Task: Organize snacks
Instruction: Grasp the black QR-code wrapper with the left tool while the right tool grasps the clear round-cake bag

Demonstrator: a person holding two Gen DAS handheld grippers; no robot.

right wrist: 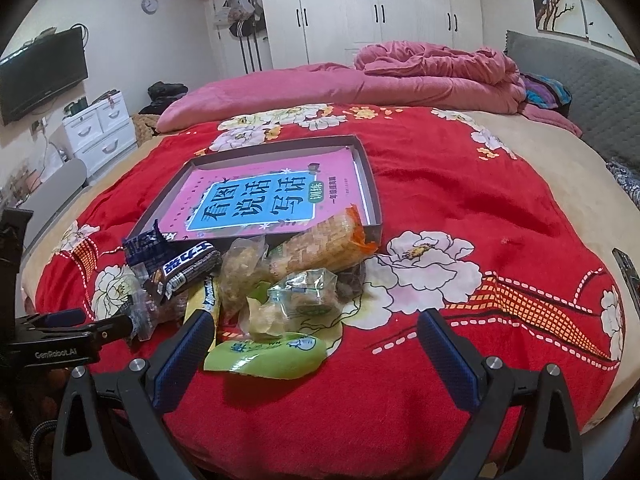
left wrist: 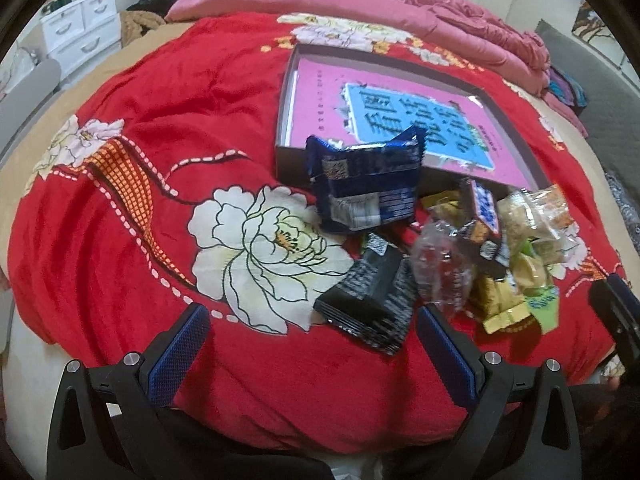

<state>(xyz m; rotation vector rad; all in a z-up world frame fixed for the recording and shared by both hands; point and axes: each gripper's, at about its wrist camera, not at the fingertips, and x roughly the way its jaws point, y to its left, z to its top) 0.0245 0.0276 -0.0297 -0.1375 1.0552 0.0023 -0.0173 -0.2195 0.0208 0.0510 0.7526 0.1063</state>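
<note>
A shallow grey box [left wrist: 283, 128] lies on the red flowered bedspread with a pink and blue book inside. A blue snack packet [left wrist: 368, 184] leans on its near wall. A black packet [left wrist: 368, 300] lies just ahead of my open left gripper [left wrist: 312, 314], partly between the fingertips. To the right sits a heap of several snacks [left wrist: 500, 248]. In the right wrist view the same box [right wrist: 370, 184] sits behind the heap. A green packet [right wrist: 272, 354] lies between the fingers of my open right gripper [right wrist: 316, 320]. A dark bar [right wrist: 188, 268] and a cracker packet [right wrist: 320, 244] lie farther back.
A bunched pink quilt [right wrist: 436, 68] covers the far end of the bed. White drawers [right wrist: 100, 132] and a wall television [right wrist: 40, 76] stand to the left, and a grey headboard [right wrist: 580, 92] is on the right. A remote [right wrist: 628, 276] lies at the right edge.
</note>
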